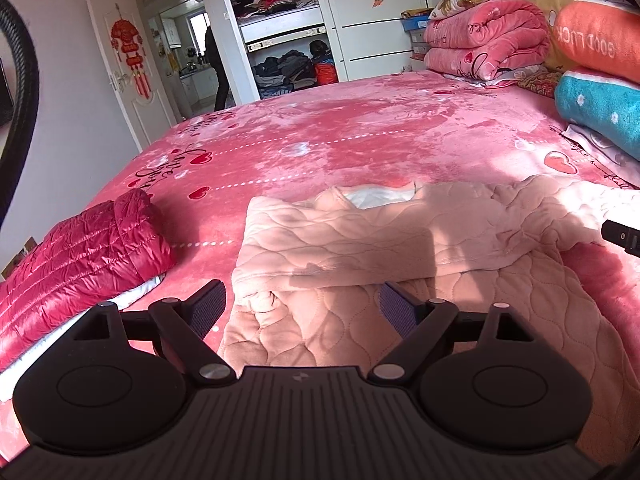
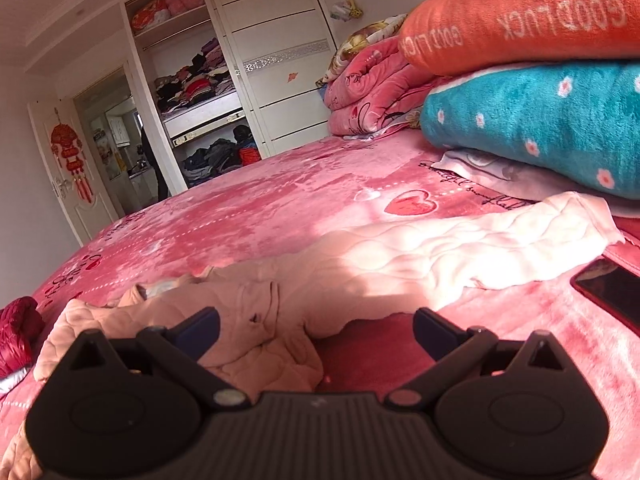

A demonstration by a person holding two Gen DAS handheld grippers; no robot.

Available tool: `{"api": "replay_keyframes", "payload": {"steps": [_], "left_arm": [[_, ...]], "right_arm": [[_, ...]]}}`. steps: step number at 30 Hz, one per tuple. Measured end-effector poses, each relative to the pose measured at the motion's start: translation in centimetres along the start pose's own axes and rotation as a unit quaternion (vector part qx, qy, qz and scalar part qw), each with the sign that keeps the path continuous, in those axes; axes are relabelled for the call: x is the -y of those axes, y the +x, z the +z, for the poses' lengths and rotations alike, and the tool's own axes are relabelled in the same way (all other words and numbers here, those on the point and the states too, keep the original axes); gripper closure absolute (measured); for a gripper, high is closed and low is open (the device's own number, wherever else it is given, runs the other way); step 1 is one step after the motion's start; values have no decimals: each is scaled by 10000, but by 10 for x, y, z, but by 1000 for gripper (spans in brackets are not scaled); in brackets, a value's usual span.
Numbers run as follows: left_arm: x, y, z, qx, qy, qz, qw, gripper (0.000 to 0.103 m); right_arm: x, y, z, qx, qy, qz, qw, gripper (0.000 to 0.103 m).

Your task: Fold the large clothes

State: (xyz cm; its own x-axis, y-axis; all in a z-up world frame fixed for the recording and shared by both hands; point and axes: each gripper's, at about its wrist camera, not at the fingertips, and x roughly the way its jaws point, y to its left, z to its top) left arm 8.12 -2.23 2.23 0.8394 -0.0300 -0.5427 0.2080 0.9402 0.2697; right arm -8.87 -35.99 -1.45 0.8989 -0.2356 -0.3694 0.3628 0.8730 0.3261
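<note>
Left hand-held gripper [image 1: 302, 306] held wide, empty, over pink quilted top [image 1: 360, 240] spread on bed [image 1: 340, 132]; right hand-held gripper [image 2: 316, 330] likewise wide. One sleeve judged folded; outstretched sleeve [image 2: 480, 244] to be grasped next.

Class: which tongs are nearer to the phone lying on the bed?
Right. The right tongs are open over the pink garment, with the phone just to their right. The left tongs sit farther left, near the red jacket.
</note>
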Motion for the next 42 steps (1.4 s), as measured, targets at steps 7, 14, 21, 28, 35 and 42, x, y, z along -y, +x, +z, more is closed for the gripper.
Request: {"api": "replay_keyframes", "payload": {"steps": [7, 14, 21, 28, 35, 42], "left_arm": [[28, 5, 7, 35, 268, -128, 9996, 0], [48, 16, 6, -18, 445, -141, 9989, 0], [55, 28, 2, -163, 546, -146, 9983, 0], [56, 34, 1, -313, 527, -133, 9980, 0], [59, 44, 0, -436, 546, -125, 9975, 0], [60, 49, -3, -572, 536, -106, 9969, 0]], "right_arm": [[27, -2, 7, 126, 418, -153, 9989, 1], [55, 5, 10, 152, 757, -308, 9965, 1], [83, 18, 10, 123, 1251, -485, 9909, 1], [110, 27, 7, 80, 1849, -618, 9808, 1], [135, 32, -2, 31, 2447, -732, 9668, 1], [143, 38, -5, 194, 2570, -733, 9634, 0]]}}
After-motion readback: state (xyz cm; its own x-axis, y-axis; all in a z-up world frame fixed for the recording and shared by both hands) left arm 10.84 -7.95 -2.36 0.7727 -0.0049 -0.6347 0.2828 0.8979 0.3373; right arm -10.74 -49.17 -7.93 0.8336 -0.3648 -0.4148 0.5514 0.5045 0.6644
